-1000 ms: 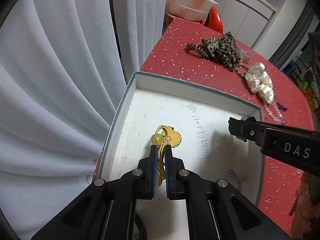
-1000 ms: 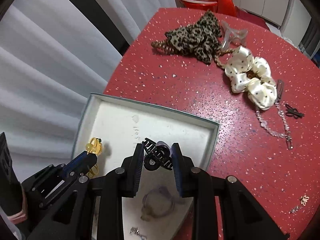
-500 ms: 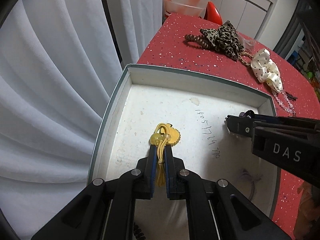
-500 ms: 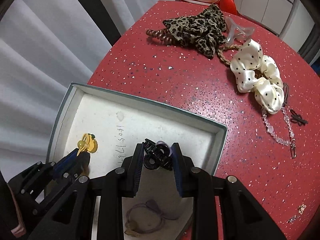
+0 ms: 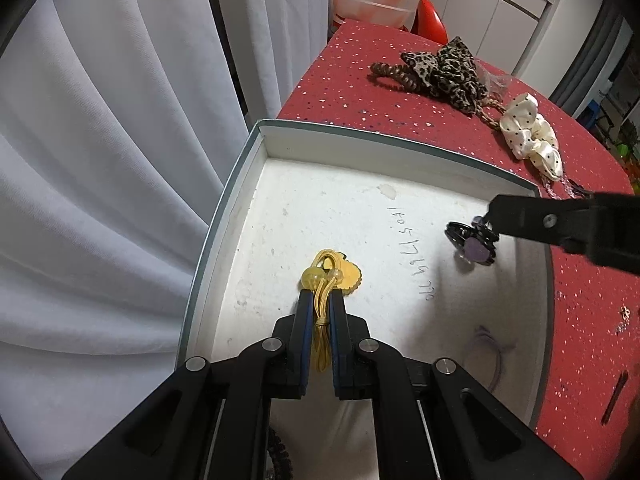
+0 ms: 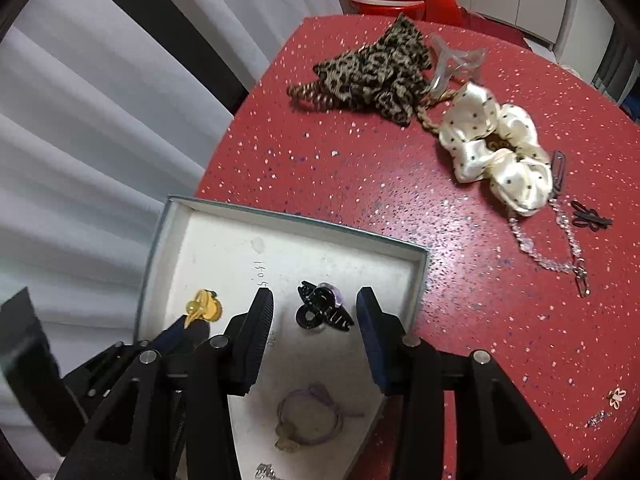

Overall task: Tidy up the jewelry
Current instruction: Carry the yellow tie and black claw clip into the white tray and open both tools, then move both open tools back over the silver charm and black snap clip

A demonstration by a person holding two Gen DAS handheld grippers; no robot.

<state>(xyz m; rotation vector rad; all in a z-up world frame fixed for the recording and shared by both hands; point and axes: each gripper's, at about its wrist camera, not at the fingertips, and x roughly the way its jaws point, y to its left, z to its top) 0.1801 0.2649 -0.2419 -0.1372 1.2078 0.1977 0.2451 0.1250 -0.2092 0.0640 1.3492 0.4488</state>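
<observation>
Your left gripper [image 5: 320,300] is squeezed tight on the yellow hair tie [image 5: 322,280], low over the white box [image 5: 224,216]. It is light and stretchy, so hold the cord, not the bead. Your right gripper [image 6: 316,304] is wide apart around one black claw clip [image 6: 322,312] in the box. It is hard and slippery. One purple hair tie [image 6: 312,420] lies nearby.

From my feed: round red table [image 6: 360,168], speckled top, its far-left edge close to white pleated curtains [image 5: 100,160]. A dark vertical strip [image 6: 180,40] splits the curtain folds. Past the table's far edge I see a translucent plastic tub [image 5: 372,0] and a red chair [image 5: 430,20]. White cabinet doors [image 5: 480,12] line the back wall. Light is dim, indoor.
</observation>
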